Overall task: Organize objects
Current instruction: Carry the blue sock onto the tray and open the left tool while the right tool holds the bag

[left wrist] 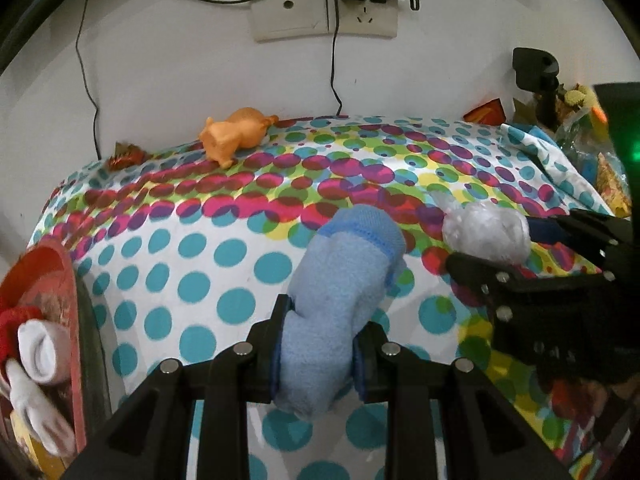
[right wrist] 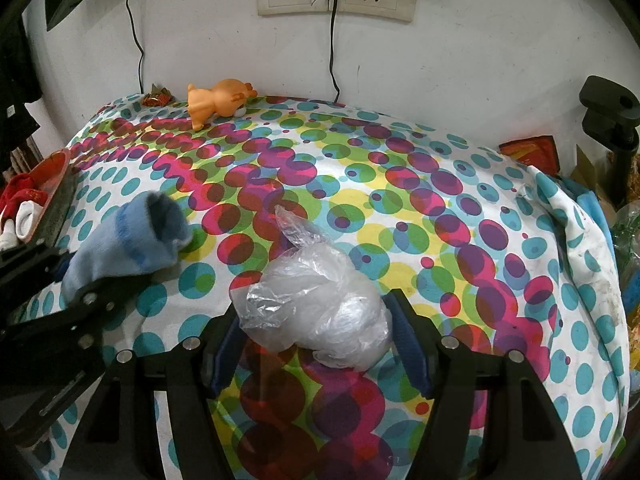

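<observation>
My left gripper (left wrist: pixel 318 354) is shut on a light blue sock (left wrist: pixel 340 288) and holds it over the polka-dot cloth (left wrist: pixel 200 272). The sock also shows at the left of the right wrist view (right wrist: pixel 132 244). My right gripper (right wrist: pixel 316 336) is closed around a crumpled clear plastic bag (right wrist: pixel 320 308), pads touching both sides. The bag also shows at the right of the left wrist view (left wrist: pixel 486 234). An orange toy animal (left wrist: pixel 236 134) lies at the table's far edge by the wall, also in the right wrist view (right wrist: pixel 218 102).
A red container (left wrist: pixel 52 280) with white and red socks (left wrist: pixel 36 348) sits at the left edge. Snack packets (left wrist: pixel 486 112) and clutter lie at the right. A black clamp stand (right wrist: pixel 610 120) is at the far right. Wall sockets (left wrist: pixel 324 8) with cables hang above.
</observation>
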{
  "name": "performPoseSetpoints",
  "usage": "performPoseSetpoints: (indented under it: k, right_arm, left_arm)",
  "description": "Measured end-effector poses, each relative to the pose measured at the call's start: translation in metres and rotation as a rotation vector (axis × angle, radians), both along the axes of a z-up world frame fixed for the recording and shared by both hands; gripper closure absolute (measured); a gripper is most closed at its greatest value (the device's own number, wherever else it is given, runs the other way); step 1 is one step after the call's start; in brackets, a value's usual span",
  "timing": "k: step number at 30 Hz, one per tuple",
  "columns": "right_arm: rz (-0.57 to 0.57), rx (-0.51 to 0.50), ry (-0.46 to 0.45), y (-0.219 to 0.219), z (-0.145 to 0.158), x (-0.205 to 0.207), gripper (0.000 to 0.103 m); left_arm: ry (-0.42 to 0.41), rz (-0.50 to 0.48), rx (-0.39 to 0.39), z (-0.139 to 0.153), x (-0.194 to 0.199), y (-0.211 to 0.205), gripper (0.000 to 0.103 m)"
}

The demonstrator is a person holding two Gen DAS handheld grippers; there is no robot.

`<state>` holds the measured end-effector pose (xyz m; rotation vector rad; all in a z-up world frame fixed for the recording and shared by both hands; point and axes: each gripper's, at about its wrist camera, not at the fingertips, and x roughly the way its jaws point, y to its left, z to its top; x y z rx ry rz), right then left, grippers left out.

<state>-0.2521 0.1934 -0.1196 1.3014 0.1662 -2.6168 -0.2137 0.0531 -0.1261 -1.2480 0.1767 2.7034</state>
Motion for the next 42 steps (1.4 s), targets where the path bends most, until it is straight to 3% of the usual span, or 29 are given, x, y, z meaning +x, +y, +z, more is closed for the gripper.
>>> performPoseSetpoints:
  k: [6, 17, 28, 34, 42]
  right_arm:
    - [-0.002, 0.003, 0.001, 0.000, 0.000, 0.000, 0.038]
    - [-0.007, 0.005, 0.000, 0.000, -0.001, -0.001, 0.035]
    - [-0.007, 0.005, 0.000, 0.000, -0.001, 0.000, 0.035]
    - [-0.007, 0.005, 0.000, 0.000, -0.001, -0.001, 0.035]
    - [-0.007, 0.007, 0.000, 0.000, -0.001, 0.000, 0.035]
  left_arm:
    - [-0.005, 0.020, 0.061, 0.001, 0.024, -0.013, 0.077]
    - [0.009, 0.048, 0.002, 0.002, 0.034, -0.011, 0.077]
    - [0.033, 0.086, 0.001, 0.005, 0.036, -0.017, 0.075]
    - [0.078, 0.153, 0.069, 0.014, 0.044, -0.037, 0.076]
    - [0.073, 0.118, 0.024, 0.019, 0.066, -0.034, 0.076]
